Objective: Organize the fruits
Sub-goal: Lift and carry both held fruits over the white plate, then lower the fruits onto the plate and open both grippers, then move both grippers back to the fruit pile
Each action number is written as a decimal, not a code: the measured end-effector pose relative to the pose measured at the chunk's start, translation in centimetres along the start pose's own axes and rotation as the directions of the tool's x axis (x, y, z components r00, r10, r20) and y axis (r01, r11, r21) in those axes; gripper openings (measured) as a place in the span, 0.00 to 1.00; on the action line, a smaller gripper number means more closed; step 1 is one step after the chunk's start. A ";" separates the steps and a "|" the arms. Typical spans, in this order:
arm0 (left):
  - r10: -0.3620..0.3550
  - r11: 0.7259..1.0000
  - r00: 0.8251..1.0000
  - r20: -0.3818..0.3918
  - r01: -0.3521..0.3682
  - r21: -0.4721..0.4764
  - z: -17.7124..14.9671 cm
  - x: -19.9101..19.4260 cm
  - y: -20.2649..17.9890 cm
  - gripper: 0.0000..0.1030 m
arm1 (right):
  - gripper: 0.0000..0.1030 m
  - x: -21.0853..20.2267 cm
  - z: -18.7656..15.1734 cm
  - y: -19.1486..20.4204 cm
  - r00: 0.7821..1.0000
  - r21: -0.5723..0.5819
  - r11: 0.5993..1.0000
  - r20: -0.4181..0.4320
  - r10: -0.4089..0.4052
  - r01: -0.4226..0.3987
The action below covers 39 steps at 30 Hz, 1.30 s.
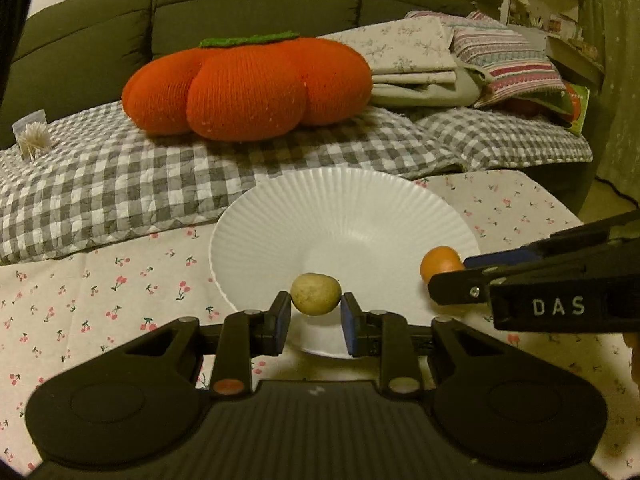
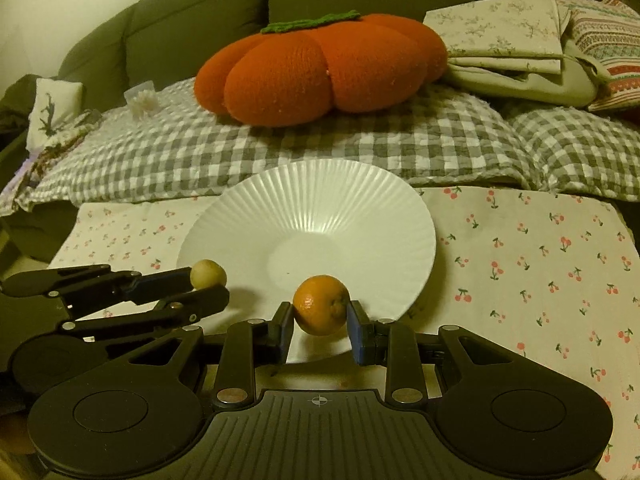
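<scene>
Over white plate (image 1: 344, 216): left hand-held gripper (image 1: 316, 312) clamps tan fruit (image 1: 316, 294), long axis crosswise; right hand-held gripper (image 2: 320, 320) clamps orange (image 2: 321, 310).

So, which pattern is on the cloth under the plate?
Small red cherries on pale cloth, clearest in the right wrist view.

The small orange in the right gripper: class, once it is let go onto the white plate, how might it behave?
The orange looks round, so it would probably roll. The white plate dips toward its middle, so it would likely settle there. The right gripper pinches it only at its sides, so it may slip.
</scene>
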<state>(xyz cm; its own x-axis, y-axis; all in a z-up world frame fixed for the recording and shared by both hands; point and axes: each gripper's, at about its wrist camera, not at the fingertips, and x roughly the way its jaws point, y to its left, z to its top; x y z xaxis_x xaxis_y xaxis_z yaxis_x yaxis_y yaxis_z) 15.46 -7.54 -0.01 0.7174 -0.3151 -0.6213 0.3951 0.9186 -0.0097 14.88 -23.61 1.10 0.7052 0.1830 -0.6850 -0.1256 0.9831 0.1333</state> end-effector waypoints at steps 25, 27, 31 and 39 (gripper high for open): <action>0.015 0.992 1.000 -0.010 -0.016 -0.125 -0.1 -3.7 2.4 0.47 | 0.54 -4.2 -0.4 -1.3 0.997 0.159 0.987 0.070 0.016 -0.027; 0.013 0.991 1.000 -0.015 -0.015 -0.132 -0.4 -4.3 2.5 0.47 | 0.55 -4.7 -0.7 -1.1 0.997 0.163 0.986 0.070 0.021 -0.032; 0.009 0.990 1.000 -0.026 -0.013 -0.142 -1.0 -5.5 2.7 0.48 | 0.68 -5.8 -1.1 -0.8 0.996 0.174 0.984 0.093 0.016 -0.032; -0.010 0.984 0.999 -0.043 0.002 -0.179 -2.5 -7.8 2.8 0.53 | 0.87 -8.3 -1.7 1.3 0.988 0.119 0.992 0.152 0.013 -0.032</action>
<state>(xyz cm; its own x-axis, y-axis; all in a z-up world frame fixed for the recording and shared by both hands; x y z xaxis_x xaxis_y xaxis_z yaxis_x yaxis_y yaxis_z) 9.50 -1.89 2.83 0.6879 -0.3139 -0.6545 0.2879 0.9457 -0.1510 7.66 -23.81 5.74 0.8016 0.1927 -0.5660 -0.0637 0.9688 0.2396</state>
